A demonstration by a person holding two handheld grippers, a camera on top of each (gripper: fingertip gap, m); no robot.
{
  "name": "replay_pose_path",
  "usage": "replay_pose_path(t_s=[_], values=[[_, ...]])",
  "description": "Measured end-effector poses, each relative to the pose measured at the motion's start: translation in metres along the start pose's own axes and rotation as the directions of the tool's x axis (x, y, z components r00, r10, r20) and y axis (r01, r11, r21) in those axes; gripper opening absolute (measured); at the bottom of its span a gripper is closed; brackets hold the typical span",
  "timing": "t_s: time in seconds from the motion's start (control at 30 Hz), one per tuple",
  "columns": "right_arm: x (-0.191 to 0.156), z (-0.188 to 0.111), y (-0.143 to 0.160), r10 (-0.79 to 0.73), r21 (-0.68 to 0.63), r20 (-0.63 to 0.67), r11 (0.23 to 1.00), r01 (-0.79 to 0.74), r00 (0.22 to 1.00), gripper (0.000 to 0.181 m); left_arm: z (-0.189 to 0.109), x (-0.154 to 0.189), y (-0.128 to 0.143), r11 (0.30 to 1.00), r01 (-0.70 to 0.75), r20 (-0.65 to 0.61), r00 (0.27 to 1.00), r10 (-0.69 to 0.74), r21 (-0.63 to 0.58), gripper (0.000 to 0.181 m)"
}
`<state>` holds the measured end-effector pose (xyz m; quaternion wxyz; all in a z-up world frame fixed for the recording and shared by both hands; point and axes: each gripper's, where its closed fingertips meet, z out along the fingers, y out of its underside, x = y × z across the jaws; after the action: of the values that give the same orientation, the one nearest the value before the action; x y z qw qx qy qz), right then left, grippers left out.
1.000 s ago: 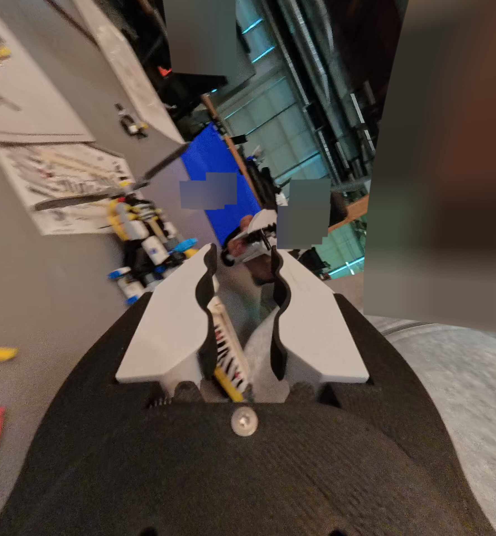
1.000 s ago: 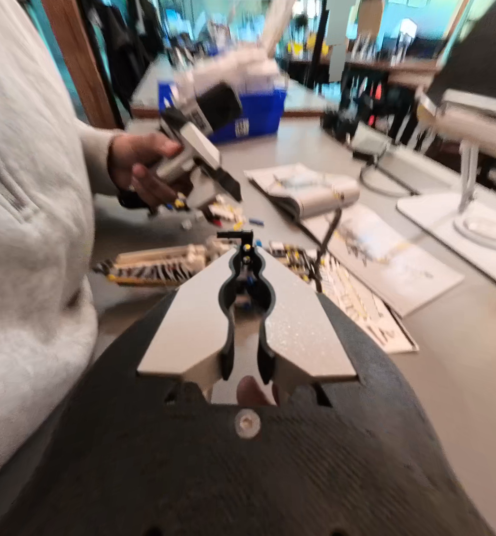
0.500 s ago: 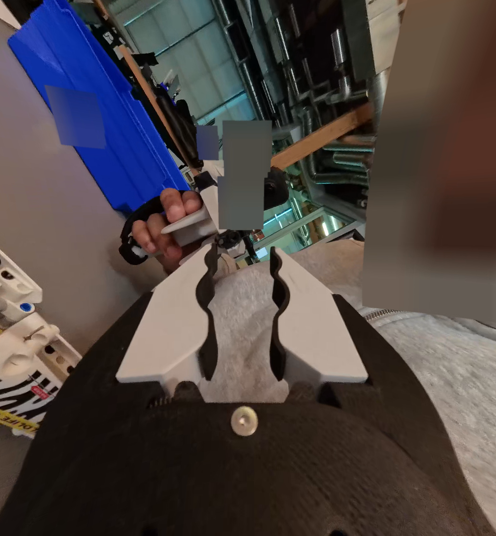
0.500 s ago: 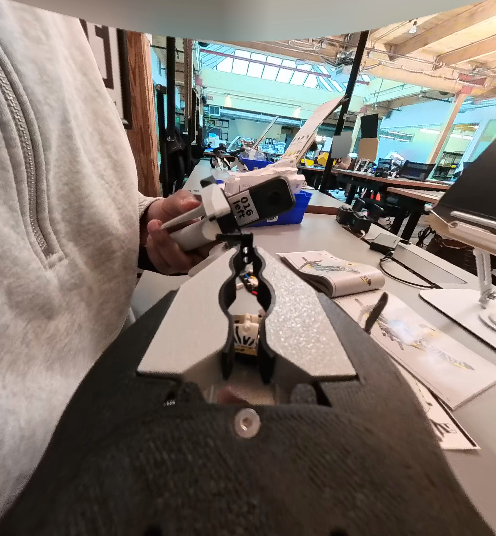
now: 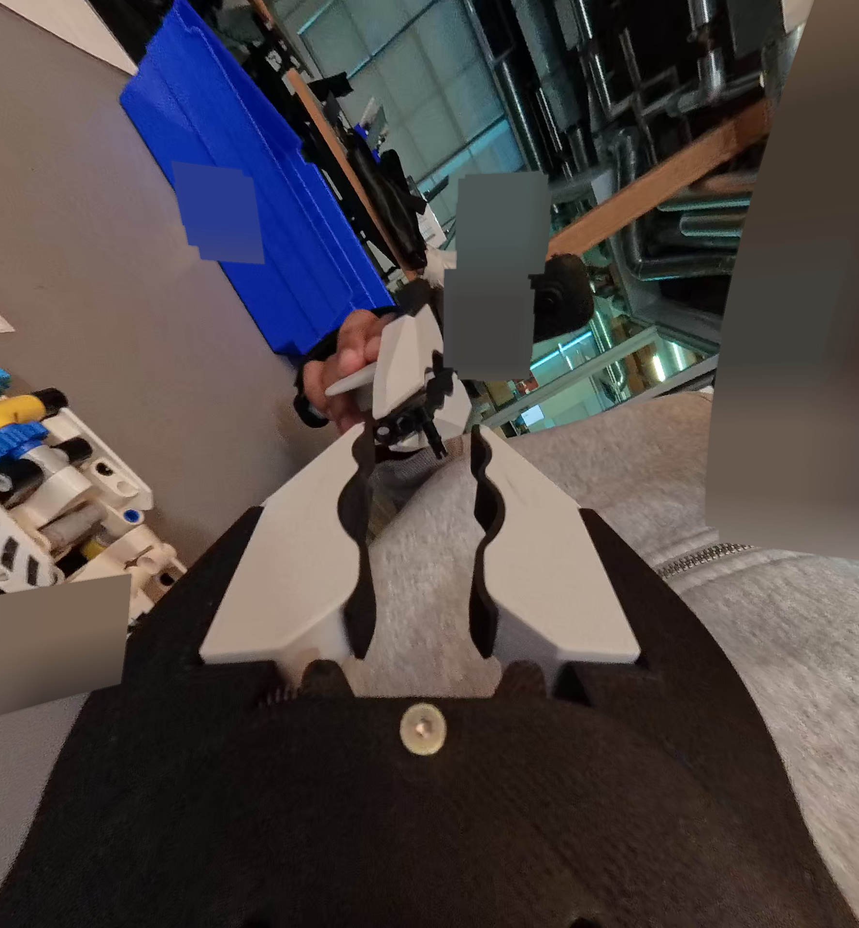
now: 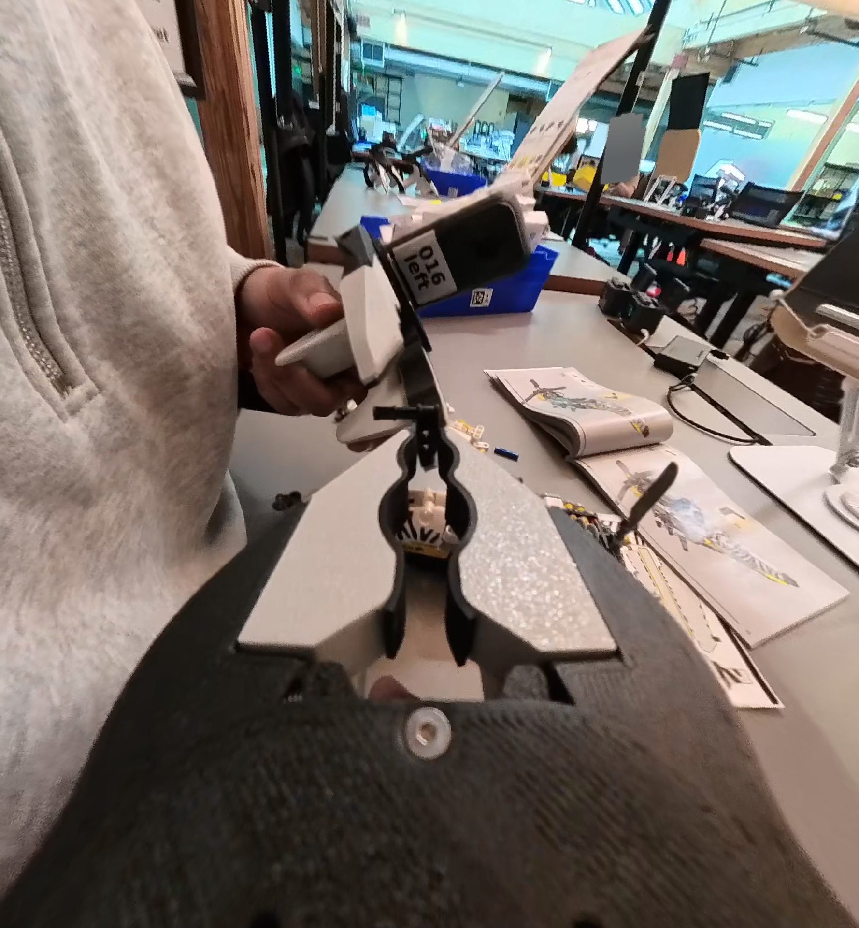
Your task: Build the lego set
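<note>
My right gripper [image 6: 427,444] is shut on a small black lego connector with a cross pin [image 6: 420,417], held up in the air. The same piece shows in the left wrist view [image 5: 407,427], just beyond my left gripper's tips. My left gripper [image 5: 417,444] is open and empty and points at the right one from close by. The left gripper's camera housing [image 6: 462,246] and the hand holding it [image 6: 287,346] show in the right wrist view. The white, black-striped lego model [image 5: 51,507] lies on the table at left, and also shows through the right fingers' gap [image 6: 425,522].
A blue bin [image 5: 247,176] stands on the grey table [image 5: 91,251]. Open instruction booklets [image 6: 583,417] and a black rotor blade [image 6: 643,497] lie to the right, with a white stand base [image 6: 794,472] beyond. A grey hoodie [image 6: 91,301] is close on the left. The tips of both grippers are at nearly the same place.
Both grippers have lifted from the table and turned toward each other. The left view swung from the model to the right gripper. The right stayed shut on the black piece.
</note>
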<state>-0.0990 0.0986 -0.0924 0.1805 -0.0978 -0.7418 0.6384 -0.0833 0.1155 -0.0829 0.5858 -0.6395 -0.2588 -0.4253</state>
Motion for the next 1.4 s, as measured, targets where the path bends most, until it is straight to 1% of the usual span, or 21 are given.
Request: replay_pose_path(t_s=[0.07,0.1,0.17,0.27,0.43,0.57,0.87,1.07,1.13,1.2,1.3,1.4], values=[[-0.002,0.004,0.002,-0.045,-0.043,-0.008,0.998,0.045,0.999,0.005,-0.001,-0.005,-0.002,1.0,-0.006,0.026,1.0,0.006,0.015,0.029],[-0.003,0.005,0.003,-0.075,-0.062,-0.014,0.995,0.074,0.997,0.005,-0.002,-0.009,-0.002,1.0,-0.013,0.051,0.999,0.012,0.016,0.022],[-0.002,0.008,0.004,-0.115,-0.093,-0.031,0.989,0.112,0.993,0.005,-0.003,-0.011,-0.002,1.0,-0.022,0.064,0.998,0.021,0.017,0.021],[-0.001,0.009,0.004,-0.126,-0.1,-0.045,0.988,0.121,0.991,0.005,-0.005,-0.011,-0.003,1.0,-0.012,0.058,0.998,0.01,0.023,0.021],[0.002,0.01,0.005,-0.227,-0.136,-0.088,0.967,0.214,0.97,0.004,-0.007,-0.013,-0.003,1.0,-0.01,0.063,0.998,0.008,0.028,0.021],[0.004,0.01,0.005,-0.251,-0.154,-0.101,0.96,0.234,0.963,0.005,-0.007,-0.015,-0.002,1.0,-0.007,0.071,0.997,0.005,0.025,0.023],[0.006,0.011,0.013,-0.24,-0.182,-0.105,0.958,0.219,0.965,0.005,-0.007,-0.02,-0.001,1.0,-0.015,0.095,0.995,0.014,0.017,0.021],[0.006,0.009,0.014,-0.219,-0.186,-0.095,0.962,0.199,0.971,0.005,-0.006,-0.02,-0.001,1.0,0.013,0.071,0.997,-0.015,0.029,0.021],[0.007,0.009,0.015,-0.205,-0.19,-0.099,0.965,0.183,0.974,0.005,-0.007,-0.022,-0.002,0.999,0.009,0.083,0.996,-0.012,0.031,0.022],[0.013,0.008,0.018,-0.179,-0.197,-0.119,0.968,0.154,0.977,0.004,-0.012,-0.025,-0.005,0.999,-0.006,0.11,0.994,0.002,0.04,0.026],[0.029,0.004,0.033,-0.095,-0.229,-0.155,0.972,0.057,0.983,0.005,-0.027,-0.028,-0.017,0.995,-0.049,0.136,0.99,0.036,0.089,0.027],[0.043,0.003,0.062,-0.04,-0.305,-0.153,0.952,-0.009,0.987,0.004,-0.048,-0.045,-0.029,0.987,-0.103,0.231,0.97,0.073,0.123,0.027]])
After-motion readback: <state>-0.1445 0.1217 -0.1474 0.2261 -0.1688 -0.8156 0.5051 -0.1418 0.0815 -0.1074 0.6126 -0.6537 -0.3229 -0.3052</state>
